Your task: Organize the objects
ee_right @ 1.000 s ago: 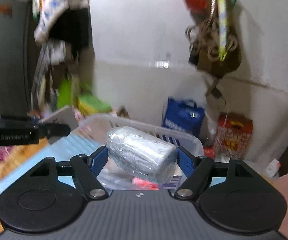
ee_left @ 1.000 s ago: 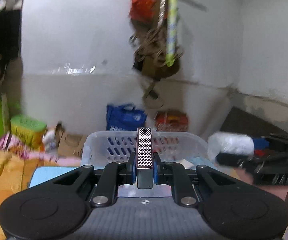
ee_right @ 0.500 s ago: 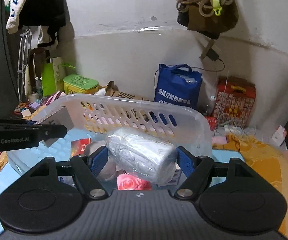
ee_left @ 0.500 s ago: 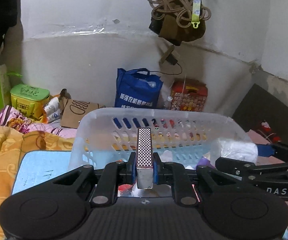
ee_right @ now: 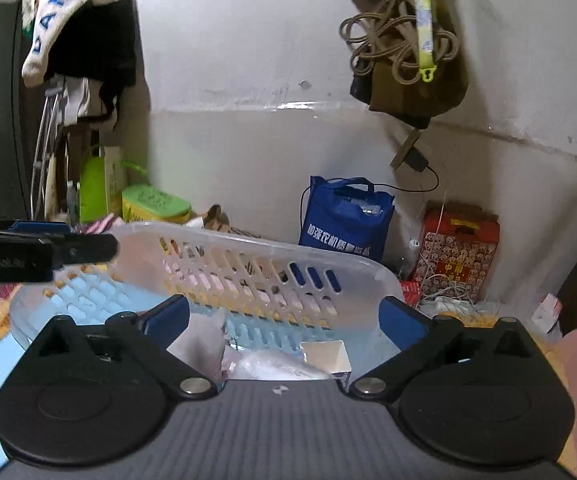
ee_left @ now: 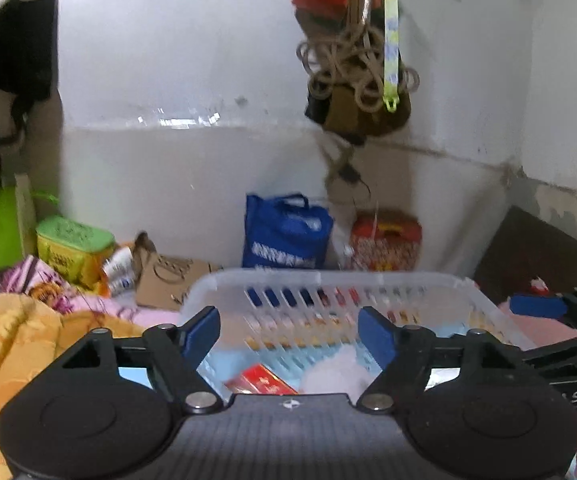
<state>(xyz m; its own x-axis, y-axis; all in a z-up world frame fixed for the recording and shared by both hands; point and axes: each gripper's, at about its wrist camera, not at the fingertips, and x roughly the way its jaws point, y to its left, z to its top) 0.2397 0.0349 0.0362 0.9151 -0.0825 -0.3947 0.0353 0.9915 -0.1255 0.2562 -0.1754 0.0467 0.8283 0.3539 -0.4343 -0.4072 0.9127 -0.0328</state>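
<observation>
Jaws spread wide, holding nothing: left gripper (ee_left: 288,330), right gripper (ee_right: 284,314), both above basket (ee_right: 340,268) rim.

one translucent white slotted plastic basket (ee_right: 330,262); inside it, one red flat packet (ee_left: 262,380), one small white open cardboard box (ee_right: 324,356), one crinkled clear plastic-wrapped bundle (ee_right: 272,366); by the wall, one blue fabric tote bag with white lettering (ee_right: 346,220), one red patterned gift box (ee_right: 458,250), one green-lidded yellow tin (ee_left: 73,248); one coil of tan rope (ee_right: 392,46) hanging above; two black grippers, left (ee_left: 288,330) and right (ee_right: 284,320), each with two blue-padded jaws spread wide.
</observation>
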